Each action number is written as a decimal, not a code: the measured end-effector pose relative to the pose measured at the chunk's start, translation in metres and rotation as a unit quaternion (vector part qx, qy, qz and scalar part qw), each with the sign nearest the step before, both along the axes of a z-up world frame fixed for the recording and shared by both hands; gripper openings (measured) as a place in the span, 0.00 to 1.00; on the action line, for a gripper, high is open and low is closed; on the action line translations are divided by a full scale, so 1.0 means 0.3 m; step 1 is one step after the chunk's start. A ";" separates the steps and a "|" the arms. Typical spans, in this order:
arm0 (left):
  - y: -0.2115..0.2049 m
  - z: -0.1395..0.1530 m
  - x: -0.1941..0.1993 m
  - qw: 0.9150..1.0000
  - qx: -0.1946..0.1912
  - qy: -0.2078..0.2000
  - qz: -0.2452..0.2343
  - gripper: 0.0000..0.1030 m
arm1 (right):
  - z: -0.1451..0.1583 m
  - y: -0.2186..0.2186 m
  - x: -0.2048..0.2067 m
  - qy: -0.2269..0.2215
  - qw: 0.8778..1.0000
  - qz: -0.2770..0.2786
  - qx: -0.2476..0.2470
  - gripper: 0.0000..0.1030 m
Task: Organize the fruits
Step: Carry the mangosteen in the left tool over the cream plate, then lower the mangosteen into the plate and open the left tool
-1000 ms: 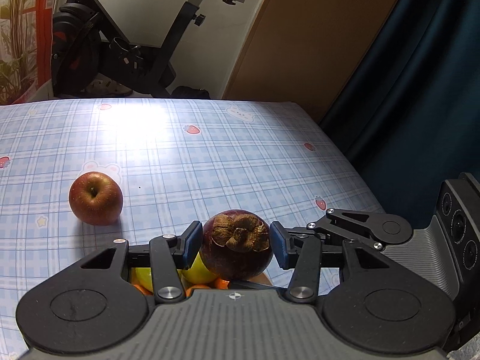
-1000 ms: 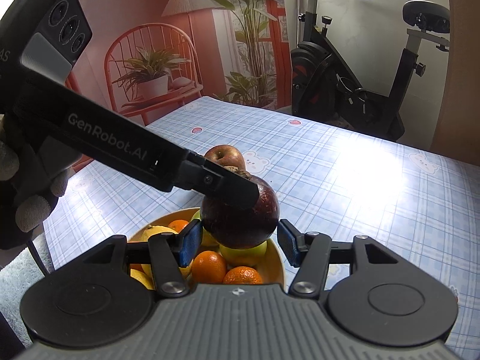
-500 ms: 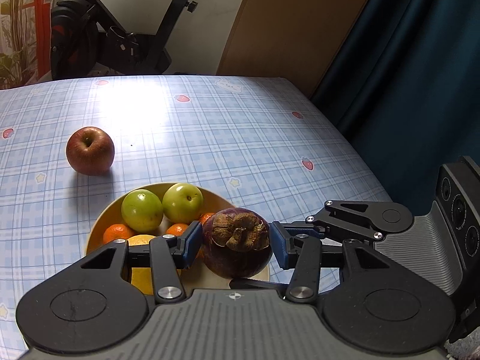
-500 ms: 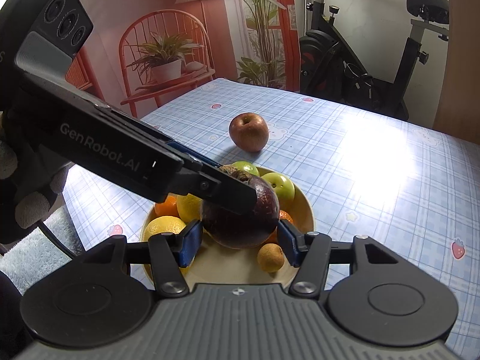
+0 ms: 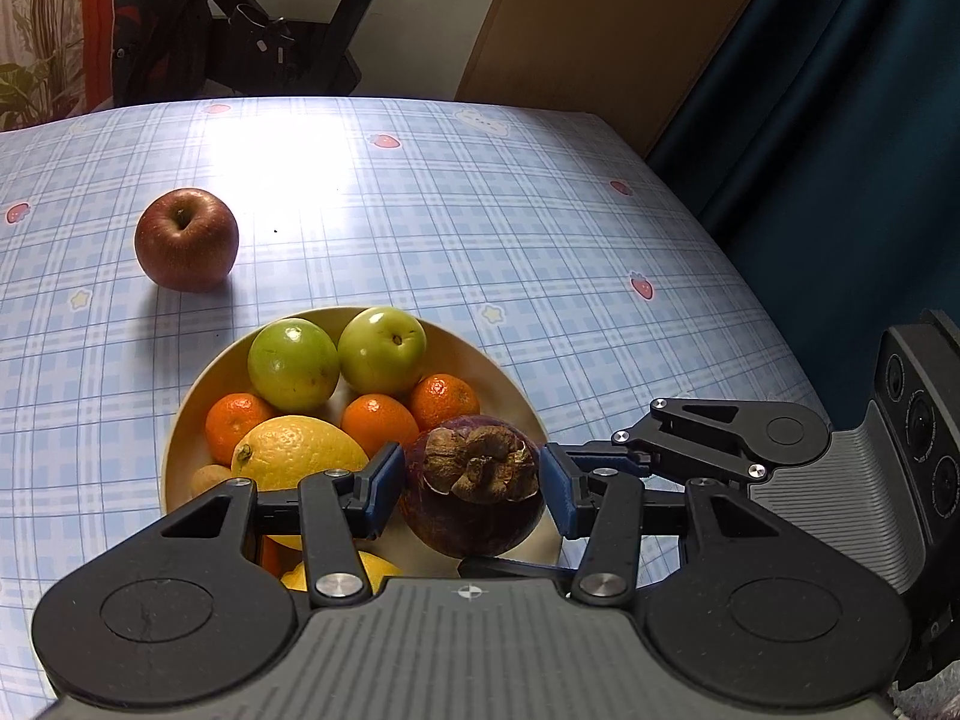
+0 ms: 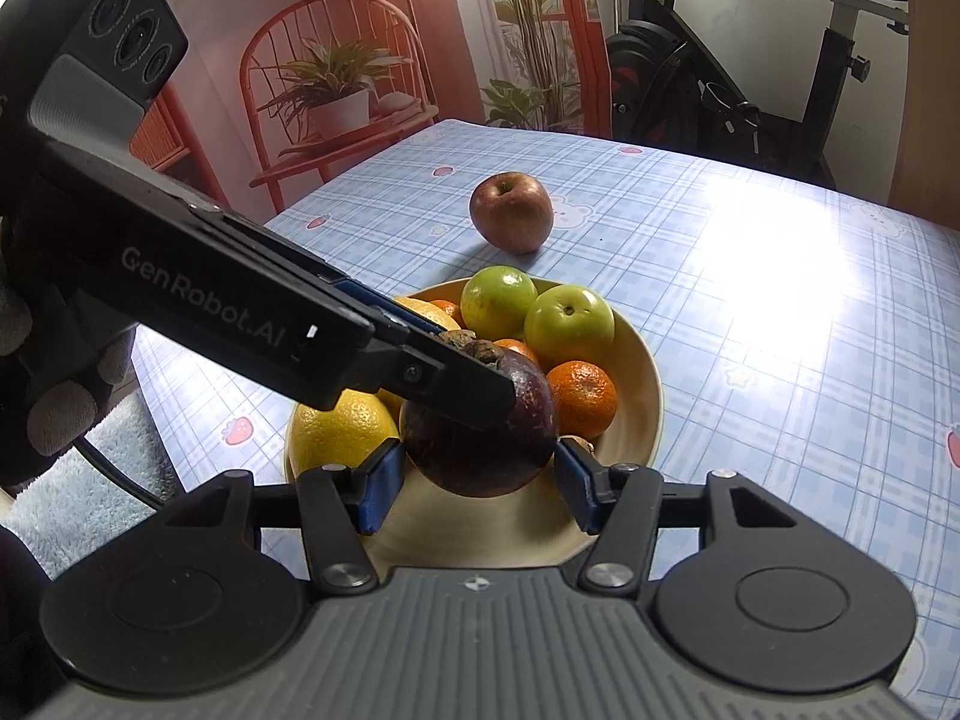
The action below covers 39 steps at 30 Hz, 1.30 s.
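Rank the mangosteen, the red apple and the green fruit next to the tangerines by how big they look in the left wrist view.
1. Mangosteen, though it is nearest the camera, so unsure.
2. Red apple and green fruit: about alike.

Exercise bike (image 6: 750, 78) cropped at top

Standing under a blue-checked cloth (image 5: 480, 228) printed with strawberries, bears and stars: a table (image 6: 780, 312), catching a bright patch of glare toward its far side. Resting directly on the cloth: a red apple (image 5: 186, 239), alone, and nearer, apart from it, a yellow bowl (image 5: 498, 372) holding green, orange and yellow fruit.
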State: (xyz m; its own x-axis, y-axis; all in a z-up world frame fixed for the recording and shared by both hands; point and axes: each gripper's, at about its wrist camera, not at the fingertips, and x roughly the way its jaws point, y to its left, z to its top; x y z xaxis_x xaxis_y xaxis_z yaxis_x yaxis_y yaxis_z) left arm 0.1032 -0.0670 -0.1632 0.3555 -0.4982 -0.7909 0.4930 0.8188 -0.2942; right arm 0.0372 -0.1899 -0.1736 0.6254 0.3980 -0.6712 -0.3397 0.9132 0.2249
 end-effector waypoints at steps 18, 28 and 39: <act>-0.008 -0.033 0.019 1.000 0.013 0.017 0.003 0.50 | -0.027 0.027 0.028 0.018 0.999 0.017 -0.024 0.56; -0.007 -0.023 0.023 1.000 0.007 0.012 0.005 0.50 | -0.037 0.035 0.034 0.025 0.999 0.019 -0.030 0.56; 0.029 0.026 0.035 1.000 -0.010 -0.005 0.022 0.50 | -0.025 0.038 0.033 0.023 0.999 0.017 -0.031 0.56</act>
